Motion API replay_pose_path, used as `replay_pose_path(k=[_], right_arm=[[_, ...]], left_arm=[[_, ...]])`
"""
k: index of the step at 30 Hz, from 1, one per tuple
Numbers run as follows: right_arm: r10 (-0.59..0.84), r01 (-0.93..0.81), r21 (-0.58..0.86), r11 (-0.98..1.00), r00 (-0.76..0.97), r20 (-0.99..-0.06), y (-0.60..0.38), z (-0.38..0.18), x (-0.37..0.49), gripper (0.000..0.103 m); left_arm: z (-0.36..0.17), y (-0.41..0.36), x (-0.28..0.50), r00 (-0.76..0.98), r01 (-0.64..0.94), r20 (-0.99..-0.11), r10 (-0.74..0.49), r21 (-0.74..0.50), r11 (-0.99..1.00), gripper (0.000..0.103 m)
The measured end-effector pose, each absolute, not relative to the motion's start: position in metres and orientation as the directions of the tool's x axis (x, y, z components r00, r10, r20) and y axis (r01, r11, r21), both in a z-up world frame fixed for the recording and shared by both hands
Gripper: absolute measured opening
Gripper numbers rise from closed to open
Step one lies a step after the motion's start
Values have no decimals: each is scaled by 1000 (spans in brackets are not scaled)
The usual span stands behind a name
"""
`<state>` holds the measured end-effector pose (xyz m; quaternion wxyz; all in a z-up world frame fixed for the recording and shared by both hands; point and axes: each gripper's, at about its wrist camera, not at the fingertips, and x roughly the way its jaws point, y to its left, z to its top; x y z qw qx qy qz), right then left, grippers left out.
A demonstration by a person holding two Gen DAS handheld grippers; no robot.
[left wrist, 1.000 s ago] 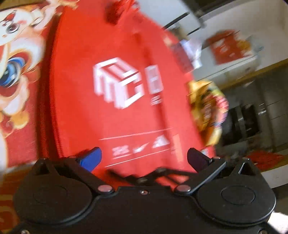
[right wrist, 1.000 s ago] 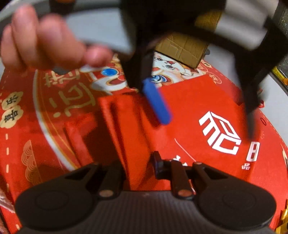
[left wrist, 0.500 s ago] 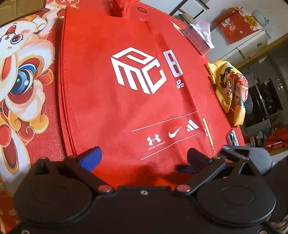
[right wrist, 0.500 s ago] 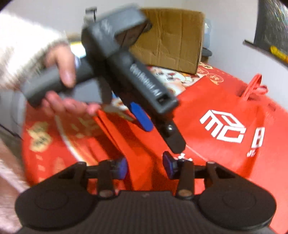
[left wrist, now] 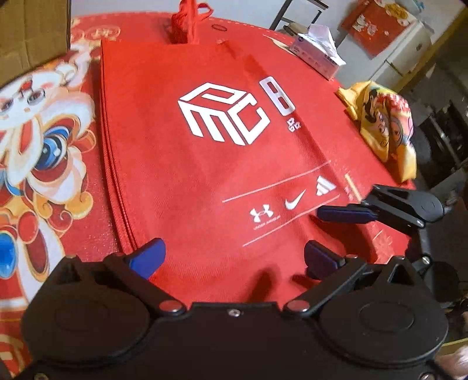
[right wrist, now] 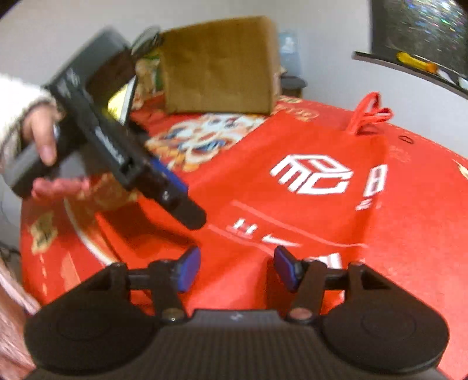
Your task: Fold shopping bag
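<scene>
The red shopping bag (left wrist: 222, 163) lies flat on the table, white logos up, its handles (left wrist: 188, 20) bunched at the far end. My left gripper (left wrist: 232, 258) hovers open over the bag's near edge with nothing between its blue fingers. In the right wrist view the bag (right wrist: 307, 210) stretches away to the right, handles (right wrist: 368, 114) at the back. My right gripper (right wrist: 237, 267) is over the bag's bottom corner; its jaws are opening and only flat fabric lies under them. One of its fingers (left wrist: 345, 213) reaches in from the right in the left wrist view. A hand (right wrist: 44, 140) holds the left gripper (right wrist: 181, 195).
A red tablecloth with a lion print (left wrist: 44, 140) covers the round table. A cardboard box (right wrist: 216, 67) stands at the back, a tissue box (left wrist: 317, 55) at the far right edge, and a yellow printed cloth (left wrist: 383, 128) beside the bag.
My right gripper was shut on a raised fold of the bag and has since opened and let it go. The bag now lies flat. Both grippers have rolled and shifted sideways.
</scene>
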<state>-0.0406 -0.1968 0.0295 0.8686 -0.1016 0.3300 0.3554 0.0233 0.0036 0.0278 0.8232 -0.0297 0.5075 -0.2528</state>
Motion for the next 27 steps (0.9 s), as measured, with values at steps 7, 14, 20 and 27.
replay_pose_path(k=[7,14,20,27], right_arm=[[533,-673,53,738,533,-657,-198,11,-40,84],[535,-689,31,724,532,-656,-183,5,-37,102],[555,-703,34,710,529,-642,-191,15,-39,102],[505,-590,65,805,623,-598,-250,39,-41,102]], left_arm=[[41,-11,-16,473,461,-773,-423,-192,867,103],[39,-9,-35,471,448,-769,-432,-214,868,103],[38,-5,-33,495,421,-781,-381,-168,891,103],[31,-8,-36,511,422,-793,-331,-104,901,103]])
